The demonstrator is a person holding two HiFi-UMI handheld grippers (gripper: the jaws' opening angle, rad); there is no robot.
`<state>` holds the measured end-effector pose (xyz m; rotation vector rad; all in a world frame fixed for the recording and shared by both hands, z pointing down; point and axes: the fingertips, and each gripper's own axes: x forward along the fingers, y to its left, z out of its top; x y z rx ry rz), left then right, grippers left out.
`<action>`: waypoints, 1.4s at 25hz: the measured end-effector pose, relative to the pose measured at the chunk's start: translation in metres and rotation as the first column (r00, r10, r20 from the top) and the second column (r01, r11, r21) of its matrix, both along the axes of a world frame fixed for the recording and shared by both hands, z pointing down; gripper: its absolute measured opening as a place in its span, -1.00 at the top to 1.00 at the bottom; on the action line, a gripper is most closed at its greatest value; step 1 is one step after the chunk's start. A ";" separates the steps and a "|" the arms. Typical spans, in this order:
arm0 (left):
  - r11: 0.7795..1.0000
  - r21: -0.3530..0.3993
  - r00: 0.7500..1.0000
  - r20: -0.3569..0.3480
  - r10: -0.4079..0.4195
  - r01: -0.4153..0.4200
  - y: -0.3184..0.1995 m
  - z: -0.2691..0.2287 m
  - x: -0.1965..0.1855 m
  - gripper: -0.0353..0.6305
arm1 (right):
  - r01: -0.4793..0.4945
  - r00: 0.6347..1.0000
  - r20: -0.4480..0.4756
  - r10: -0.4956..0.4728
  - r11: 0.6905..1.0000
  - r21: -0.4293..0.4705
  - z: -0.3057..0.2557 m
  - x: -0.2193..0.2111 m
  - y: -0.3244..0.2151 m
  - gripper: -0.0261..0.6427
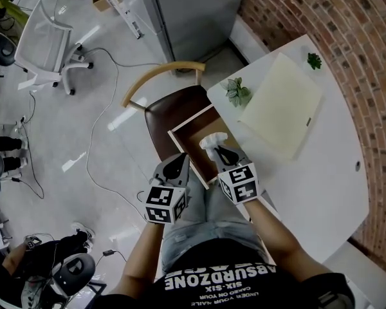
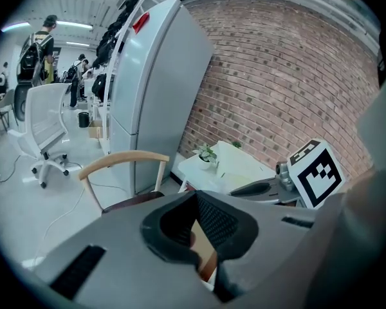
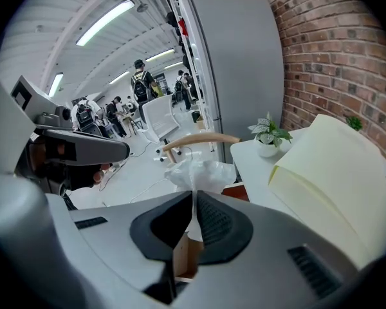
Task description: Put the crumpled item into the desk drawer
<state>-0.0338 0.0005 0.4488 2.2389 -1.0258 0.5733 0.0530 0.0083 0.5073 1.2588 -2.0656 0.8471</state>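
The crumpled white item [image 1: 213, 140] is pinched in our right gripper [image 1: 221, 153], whose jaws are almost together on it. It appears to be over the open desk drawer [image 1: 190, 120]. We judge that this high hold keeps it free of the wooden rim until release. Our left gripper [image 1: 175, 167], at 8 o'clock from the item, is empty with its jaws apart. The white desk [image 1: 321, 166] has its edge at 3 o'clock and the chair [image 1: 161, 76] stands at 11. The drawer inside looks free.
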 end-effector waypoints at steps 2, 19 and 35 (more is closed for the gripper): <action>1.000 -0.002 1.000 -0.001 0.000 0.000 -0.002 0.002 -0.001 0.89 | 0.001 1.000 -0.002 -0.001 1.000 -0.008 0.004 -0.001 0.000 0.89; 0.999 -0.029 1.000 0.006 -0.018 0.018 -0.009 0.030 -0.006 0.89 | 0.017 0.999 -0.030 -0.018 0.999 -0.049 0.040 -0.004 -0.004 0.88; 0.999 -0.048 1.000 0.009 -0.020 0.020 -0.015 0.058 0.003 0.89 | 0.042 0.998 -0.050 -0.046 0.995 -0.086 0.073 -0.001 0.000 0.88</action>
